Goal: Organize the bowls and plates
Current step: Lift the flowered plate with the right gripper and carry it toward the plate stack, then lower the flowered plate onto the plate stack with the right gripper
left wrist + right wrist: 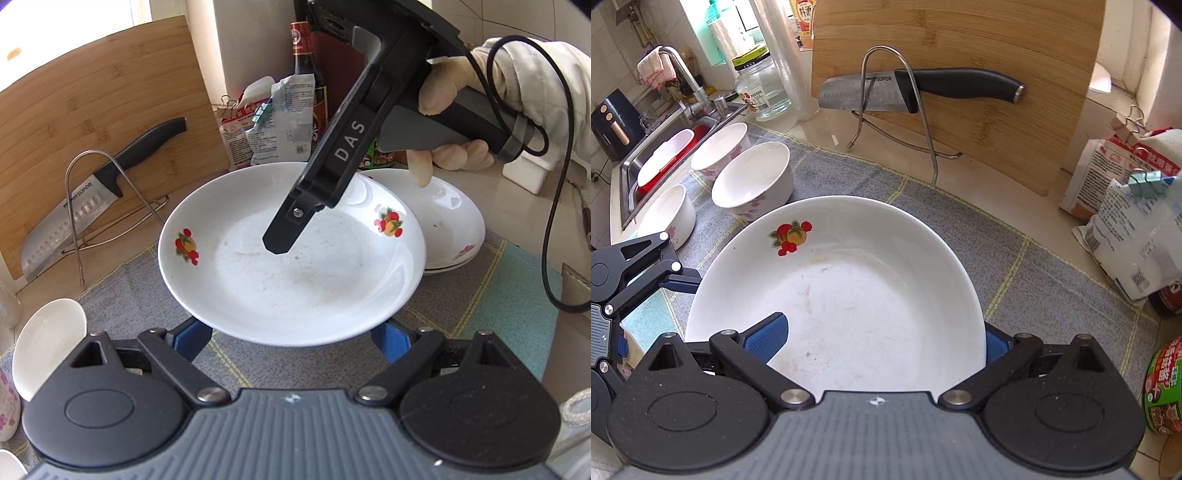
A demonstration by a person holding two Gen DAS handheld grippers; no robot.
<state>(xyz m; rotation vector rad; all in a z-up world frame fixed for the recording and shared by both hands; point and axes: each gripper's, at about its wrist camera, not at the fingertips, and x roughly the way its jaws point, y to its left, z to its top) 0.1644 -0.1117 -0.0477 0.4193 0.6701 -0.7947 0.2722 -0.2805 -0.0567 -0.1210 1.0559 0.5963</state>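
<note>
A white plate [842, 295] with fruit prints is being held up above the grey checked cloth [1052, 295] on the counter. The right gripper [882, 343] is grasping it: one blue pad [766, 341] is lying on the plate's inner face and the other is sitting behind the rim on the far side, so the jaws are clamping the plate's edge. The left gripper [291, 341] is sitting under the plate's near edge with its blue fingers [194, 341] spread wide on either side; I cannot tell whether they are touching it. A gloved hand [454, 110] is gripping the right tool's handle. Behind the plate, other white plates [454, 229] are resting stacked on the cloth. To the left, three white bowls [753, 181] with pink flowers are standing near the sink [631, 173]. A cutting board [960, 74] is leaning at the back, with a knife [916, 90] resting in a wire rack [886, 110] before it.
</note>
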